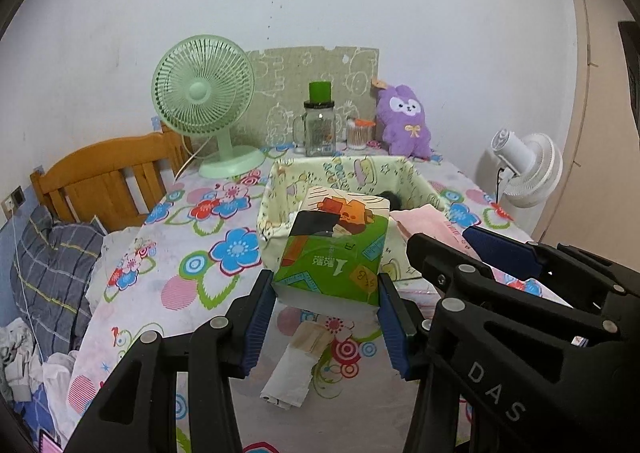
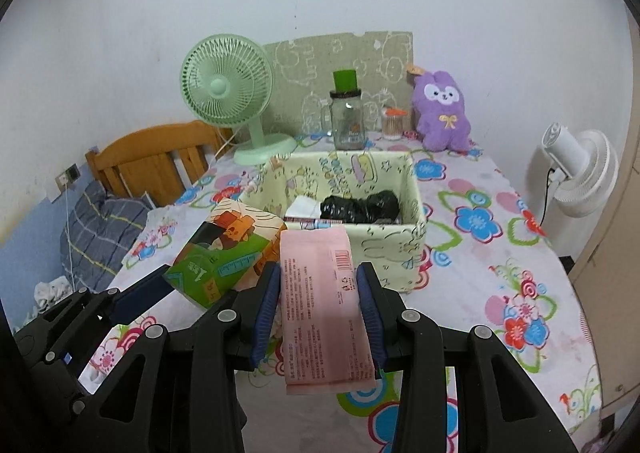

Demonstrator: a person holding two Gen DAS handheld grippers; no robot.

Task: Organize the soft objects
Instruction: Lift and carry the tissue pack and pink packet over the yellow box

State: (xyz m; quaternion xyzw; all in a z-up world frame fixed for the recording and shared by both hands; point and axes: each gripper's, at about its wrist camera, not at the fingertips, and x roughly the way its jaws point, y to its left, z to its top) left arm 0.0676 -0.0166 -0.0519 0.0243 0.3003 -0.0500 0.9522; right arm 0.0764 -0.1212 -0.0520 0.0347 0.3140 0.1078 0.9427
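Observation:
My left gripper (image 1: 326, 299) is shut on a green tissue pack (image 1: 336, 245) and holds it above the table, just in front of the pale yellow fabric box (image 1: 276, 189). My right gripper (image 2: 318, 297) is shut on a pink packet (image 2: 322, 305), held flat near the box's (image 2: 416, 213) front wall. The green pack also shows in the right wrist view (image 2: 228, 249), to the left of the pink packet. The box holds a black bag (image 2: 360, 207) and some white paper. The right gripper shows in the left wrist view (image 1: 500, 253) at right.
A floral cloth covers the table (image 2: 500, 253). At the back stand a green fan (image 1: 204, 101), a glass jar with green lid (image 1: 319, 129), a cotton swab cup (image 1: 357, 135) and a purple plush (image 1: 405, 121). A white folded packet (image 1: 290, 373) lies below my left gripper. A white fan (image 2: 576, 173) stands right, a bed (image 1: 56, 253) left.

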